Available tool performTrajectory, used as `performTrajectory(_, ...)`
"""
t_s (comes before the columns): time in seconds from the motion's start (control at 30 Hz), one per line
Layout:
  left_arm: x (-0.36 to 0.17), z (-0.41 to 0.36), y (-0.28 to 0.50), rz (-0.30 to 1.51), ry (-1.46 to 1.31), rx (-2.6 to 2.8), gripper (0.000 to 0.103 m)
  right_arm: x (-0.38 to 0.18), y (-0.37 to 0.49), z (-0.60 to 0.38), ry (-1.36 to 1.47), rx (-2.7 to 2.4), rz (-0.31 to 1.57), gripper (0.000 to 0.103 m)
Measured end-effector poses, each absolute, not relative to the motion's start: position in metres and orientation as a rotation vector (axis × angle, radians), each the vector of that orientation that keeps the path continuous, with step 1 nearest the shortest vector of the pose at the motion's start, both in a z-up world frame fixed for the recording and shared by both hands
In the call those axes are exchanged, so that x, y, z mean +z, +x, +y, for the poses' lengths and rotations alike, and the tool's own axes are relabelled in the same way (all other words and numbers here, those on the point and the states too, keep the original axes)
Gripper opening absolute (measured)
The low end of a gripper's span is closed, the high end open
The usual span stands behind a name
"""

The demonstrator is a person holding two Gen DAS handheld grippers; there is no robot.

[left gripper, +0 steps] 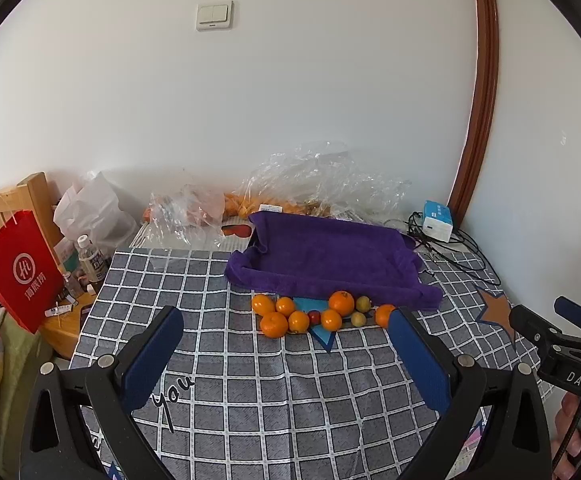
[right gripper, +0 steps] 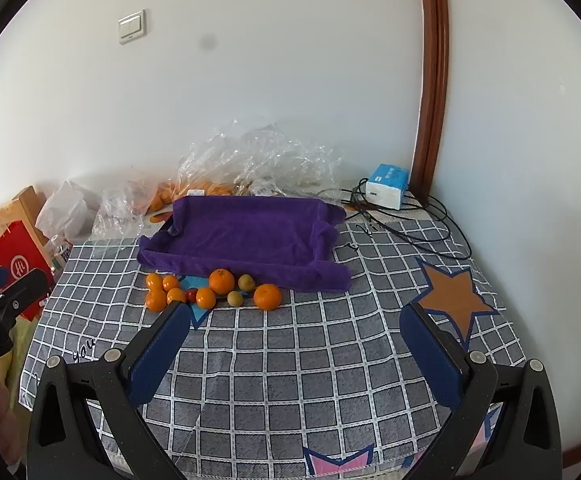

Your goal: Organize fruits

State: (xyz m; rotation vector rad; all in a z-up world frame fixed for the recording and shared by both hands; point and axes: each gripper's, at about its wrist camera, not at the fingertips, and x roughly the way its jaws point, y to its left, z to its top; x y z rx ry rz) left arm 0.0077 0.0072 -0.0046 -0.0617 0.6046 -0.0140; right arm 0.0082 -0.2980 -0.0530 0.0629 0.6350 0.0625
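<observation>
Several oranges (left gripper: 274, 324) (right gripper: 267, 296), two small yellow-green fruits (left gripper: 363, 304) (right gripper: 246, 282) and one small red fruit (left gripper: 314, 317) (right gripper: 192, 294) lie clustered on the checked tablecloth. Just behind them sits a tray draped with a purple towel (left gripper: 330, 256) (right gripper: 246, 236), with nothing on it. My left gripper (left gripper: 286, 320) hangs open above the cloth in front of the cluster. My right gripper (right gripper: 295, 314) is open too, lower right of the fruit. Both hold nothing.
Crumpled clear plastic bags (left gripper: 322, 176) with more oranges lie by the wall. A white-blue box (right gripper: 386, 186) with black cables (right gripper: 418, 228) sits at the back right. Left of the table stand a red paper bag (left gripper: 18, 268), a bottle (left gripper: 92, 258) and a white bag (left gripper: 94, 208).
</observation>
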Motion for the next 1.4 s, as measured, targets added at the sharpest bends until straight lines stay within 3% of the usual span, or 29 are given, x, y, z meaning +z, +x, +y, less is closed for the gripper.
performTrajectory(1.4,-0.028,0.015,0.025,0.621,-0.08,-0.028,0.103,-0.074,0.026,-0.288,0.04,0.045,0.62,0.103)
